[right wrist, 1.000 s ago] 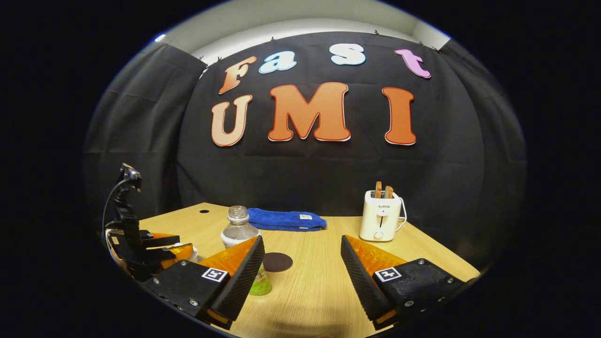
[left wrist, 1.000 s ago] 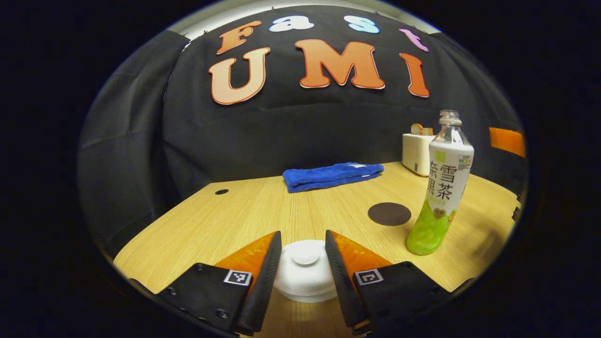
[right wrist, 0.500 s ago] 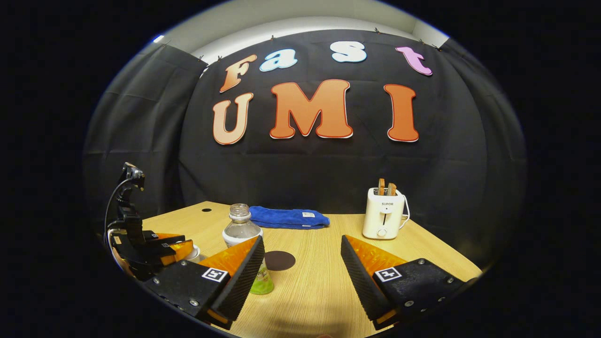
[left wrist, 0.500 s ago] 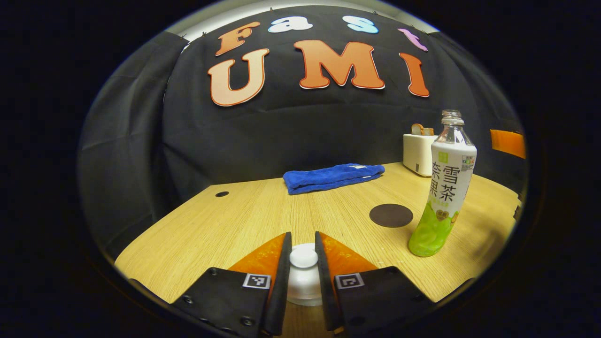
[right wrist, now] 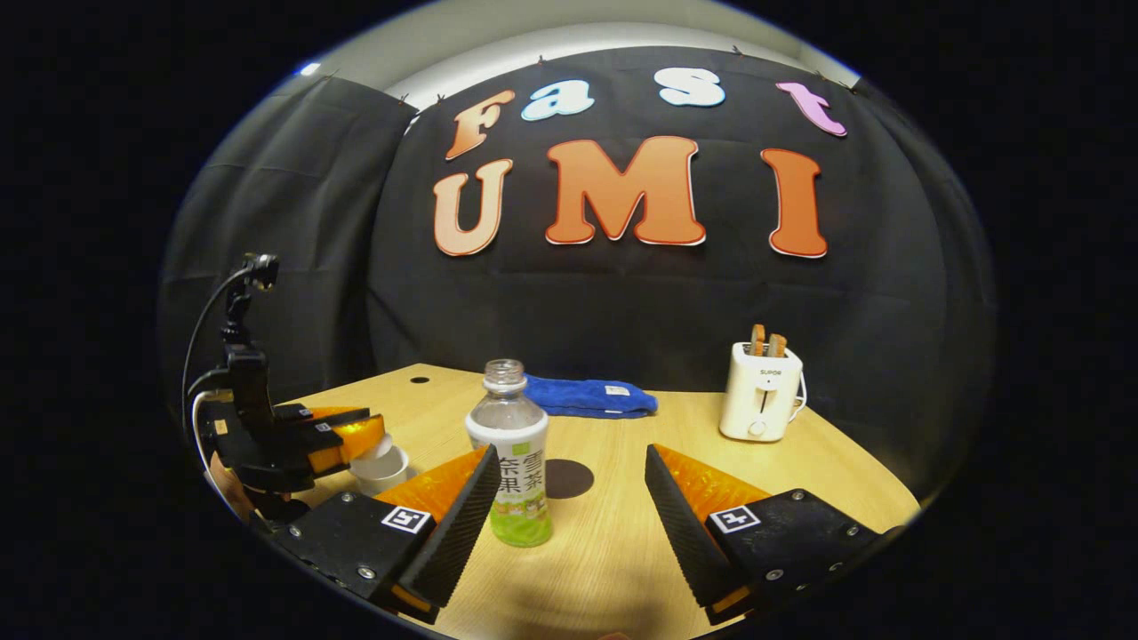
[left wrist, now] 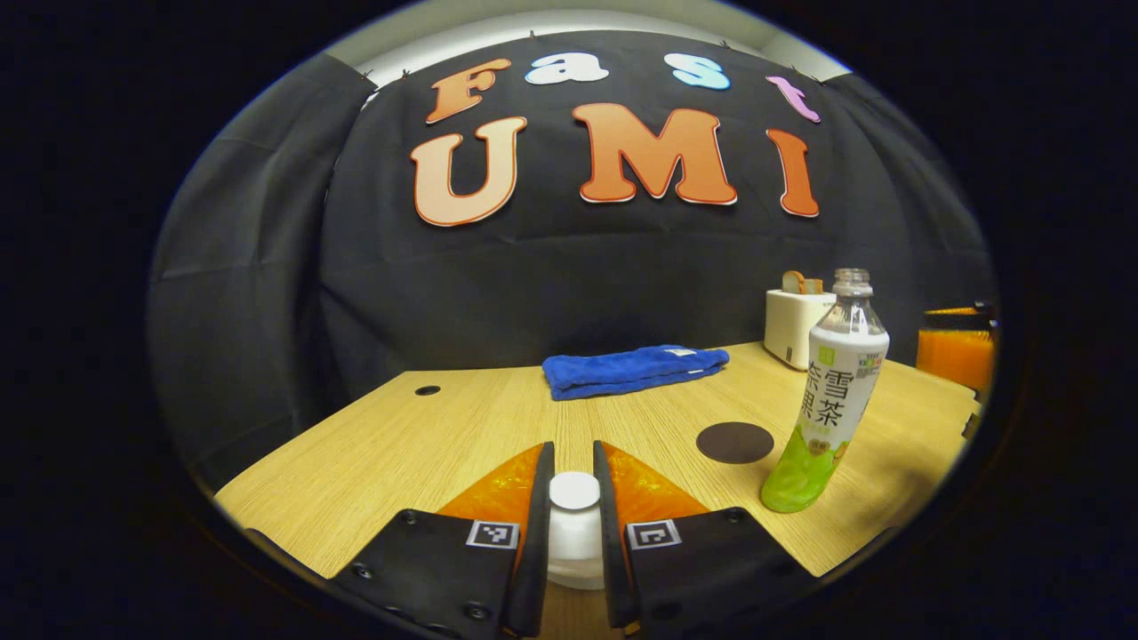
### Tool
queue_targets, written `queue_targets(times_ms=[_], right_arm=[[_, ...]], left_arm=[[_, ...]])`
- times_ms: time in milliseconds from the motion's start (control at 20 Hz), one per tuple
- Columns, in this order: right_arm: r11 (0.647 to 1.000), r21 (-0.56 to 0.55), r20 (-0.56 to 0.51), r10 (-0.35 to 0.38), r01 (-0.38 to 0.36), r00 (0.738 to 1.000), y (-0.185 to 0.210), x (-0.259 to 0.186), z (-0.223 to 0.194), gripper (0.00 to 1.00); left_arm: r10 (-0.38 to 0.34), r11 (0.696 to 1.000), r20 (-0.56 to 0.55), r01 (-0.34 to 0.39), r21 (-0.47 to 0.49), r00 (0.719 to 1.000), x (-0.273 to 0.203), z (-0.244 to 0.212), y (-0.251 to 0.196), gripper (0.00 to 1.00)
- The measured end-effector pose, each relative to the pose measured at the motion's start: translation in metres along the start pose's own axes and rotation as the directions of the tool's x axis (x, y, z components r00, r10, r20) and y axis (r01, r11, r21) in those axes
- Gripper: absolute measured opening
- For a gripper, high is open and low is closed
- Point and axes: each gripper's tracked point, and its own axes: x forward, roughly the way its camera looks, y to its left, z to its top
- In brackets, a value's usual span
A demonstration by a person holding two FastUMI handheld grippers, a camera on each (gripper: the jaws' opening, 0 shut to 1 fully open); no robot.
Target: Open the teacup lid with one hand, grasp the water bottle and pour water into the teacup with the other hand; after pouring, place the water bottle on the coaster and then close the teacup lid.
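Observation:
My left gripper (left wrist: 573,448) is shut on the knob of the white teacup lid (left wrist: 574,491), which sits between its fingers. In the right gripper view the left gripper (right wrist: 356,436) holds the lid just above the white teacup (right wrist: 384,469) at the table's left. The water bottle (left wrist: 827,400), uncapped, with a white and green label, stands upright to the right of the lid. My right gripper (right wrist: 573,498) is open, with the bottle (right wrist: 514,453) just beyond its left finger and untouched. The dark round coaster (right wrist: 567,478) lies behind the bottle.
A folded blue towel (left wrist: 636,369) lies at the back of the wooden table (left wrist: 400,444). A white toaster (right wrist: 760,404) with bread in it stands at the back right. The coaster (left wrist: 734,442) sits between towel and bottle.
My left gripper shut on the lid's knob and rose a little with it. The right gripper swung toward the bottle, which now stands nearer its left finger.

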Motion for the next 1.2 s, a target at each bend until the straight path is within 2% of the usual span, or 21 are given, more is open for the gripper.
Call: queue_targets(times_ms=[300, 350, 400, 550, 700, 850, 1050, 1200], right_arm=[[0.999, 0.013, -0.056, 0.044, -0.043, 0.997, 0.026, 0.022, -0.024, 0.98], [0.999, 0.016, -0.069, 0.046, -0.045, 0.997, 0.028, 0.027, -0.028, 0.98], [0.999, 0.018, -0.083, 0.051, -0.05, 0.995, 0.031, 0.032, -0.035, 0.98], [0.997, 0.008, -0.121, 0.073, -0.073, 0.99, 0.043, 0.049, -0.052, 0.96], [0.996, 0.012, -0.202, 0.092, -0.091, 0.975, 0.051, 0.061, -0.081, 0.86], [0.998, 0.002, -0.226, 0.055, -0.056, 0.973, 0.049, 0.07, -0.092, 0.82], [0.998, 0.027, -0.236, 0.068, -0.063, 0.969, 0.055, 0.075, -0.092, 0.64], [0.997, -0.003, -0.243, 0.068, -0.071, 0.968, 0.058, 0.077, -0.089, 0.65]], left_arm=[[0.035, 0.999, 0.053, -0.036, 0.016, 0.998, -0.012, 0.016, 0.02, 0.3], [0.042, 0.999, 0.057, -0.044, 0.017, 0.997, -0.015, 0.017, 0.024, 0.33], [0.051, 0.998, 0.058, -0.052, 0.017, 0.997, -0.015, 0.018, 0.029, 0.27], [0.079, 0.997, 0.058, -0.08, 0.01, 0.995, -0.017, 0.016, 0.044, 0.3], [0.1, 0.995, 0.056, -0.1, 0.006, 0.993, -0.02, 0.011, 0.057, 0.3], [0.115, 0.993, 0.057, -0.116, 0.012, 0.992, -0.021, 0.007, 0.067, 0.3], [0.13, 0.991, 0.061, -0.131, 0.006, 0.99, -0.024, 0.004, 0.079, 0.3], [0.14, 0.99, 0.06, -0.14, -0.003, 0.988, -0.025, 0.003, 0.089, 0.3]])
